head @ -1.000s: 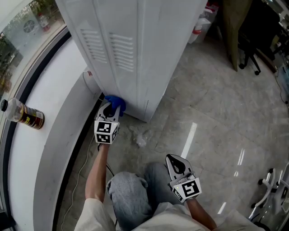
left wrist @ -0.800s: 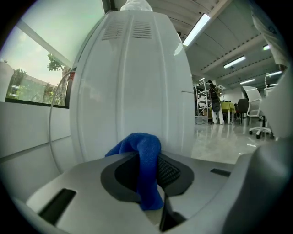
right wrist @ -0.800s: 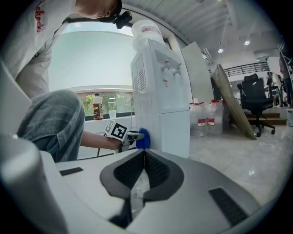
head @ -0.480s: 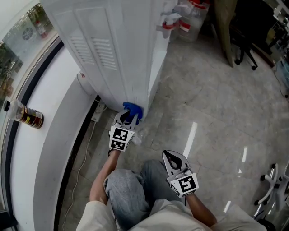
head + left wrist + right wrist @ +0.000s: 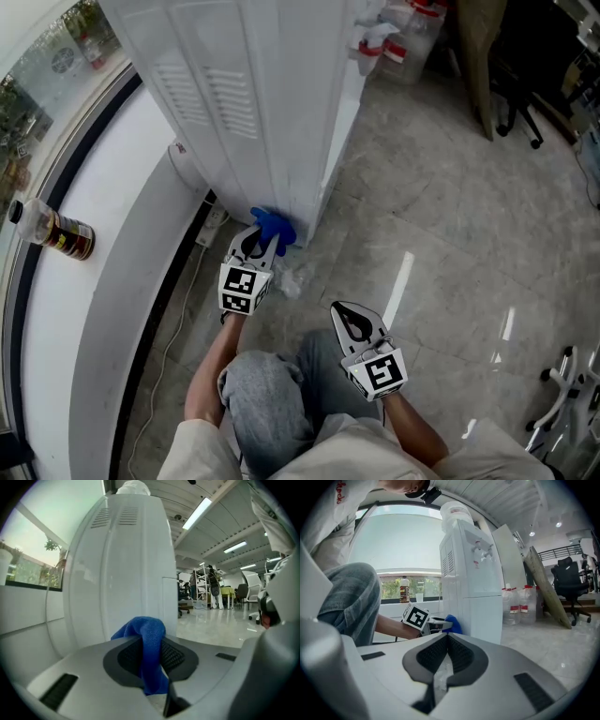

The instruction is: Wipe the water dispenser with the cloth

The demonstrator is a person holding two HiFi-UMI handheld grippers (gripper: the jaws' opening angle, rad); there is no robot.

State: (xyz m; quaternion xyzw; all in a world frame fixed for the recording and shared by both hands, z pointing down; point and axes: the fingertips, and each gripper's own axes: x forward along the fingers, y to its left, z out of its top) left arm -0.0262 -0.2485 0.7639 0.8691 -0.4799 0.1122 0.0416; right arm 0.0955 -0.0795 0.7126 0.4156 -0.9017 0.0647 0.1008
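Head view: my left tool (image 5: 262,240) reaches to the bottom corner of the water dispenser (image 5: 272,103), just above the floor (image 5: 450,216)
Cloth: the blue cloth (image 5: 275,225) is bunched up and looks pressed against that low corner, where the vented side panel (image 5: 202,94) meets the front edge
Left tool state: clamped on the cloth; the left gripper view shows it pinched between the pads, with a fold bulging past the tips
Right tool state: my right tool (image 5: 349,319) has its jaws together with the tips touching, and I can make out nothing held in them
Done so far: I see no wet streaks or marks, so I cannot tell how much is already wiped; the cloth being at the very base suggests to me the end of a downward pass on the side
Left to do: by my reckoning the front face, the taps (image 5: 480,548) and the top
Left arm: forearm stretched forward and low, with the tool angled towards the dispenser's foot
Right arm: drawn back beside my bent knee (image 5: 272,403), with the tool aimed at the dispenser but well apart from it, idle
Nearby: a bottle (image 5: 52,234) lies on the window ledge (image 5: 112,206), and jugs (image 5: 403,37) stand beyond the dispenser
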